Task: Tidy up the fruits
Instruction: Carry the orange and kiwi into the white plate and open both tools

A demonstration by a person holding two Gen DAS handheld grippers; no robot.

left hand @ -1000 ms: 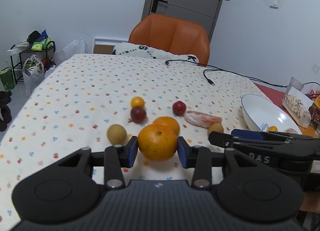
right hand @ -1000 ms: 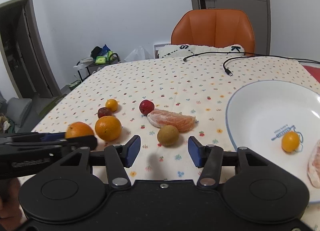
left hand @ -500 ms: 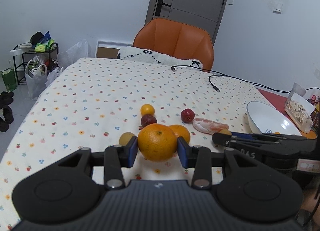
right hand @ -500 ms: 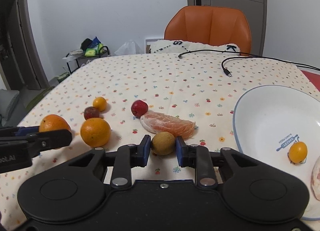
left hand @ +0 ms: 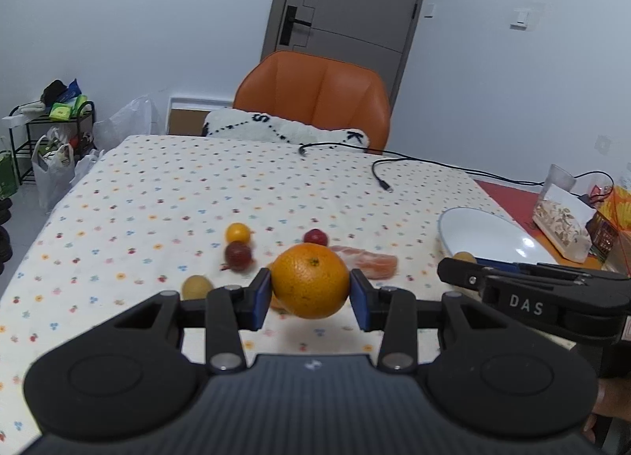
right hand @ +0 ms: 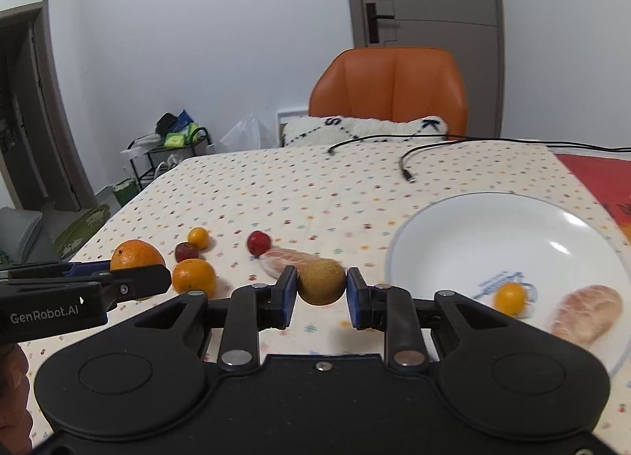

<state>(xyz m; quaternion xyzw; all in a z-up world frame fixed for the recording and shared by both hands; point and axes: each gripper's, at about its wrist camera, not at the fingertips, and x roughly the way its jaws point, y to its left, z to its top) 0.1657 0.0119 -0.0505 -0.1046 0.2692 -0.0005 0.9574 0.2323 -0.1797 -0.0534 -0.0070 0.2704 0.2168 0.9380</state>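
Note:
In the left wrist view my left gripper (left hand: 310, 291) is shut on a large orange (left hand: 310, 277), held just above the dotted tablecloth. My right gripper (right hand: 321, 291) is shut on a round brown fruit (right hand: 321, 280), also off the cloth. Still lying on the cloth are a second orange (right hand: 194, 276), a small yellow-orange fruit (right hand: 198, 238), a dark red fruit (right hand: 186, 252), a red fruit (right hand: 258, 241), a peeled citrus segment (right hand: 288, 260) and another brown fruit (left hand: 196, 286). The white plate (right hand: 453, 242) at the right holds a small orange fruit (right hand: 510, 298) and a peeled segment (right hand: 587, 313).
Black cables (right hand: 406, 171) lie across the far half of the table. An orange chair (right hand: 388, 88) with a white cushion stands behind it. A patterned bag (left hand: 562, 218) and packets sit on the red mat beyond the plate. A person's hand shows at each gripper handle.
My right gripper closed on the brown fruit and lifted it off the cloth. My left gripper rose a little with the orange still in it.

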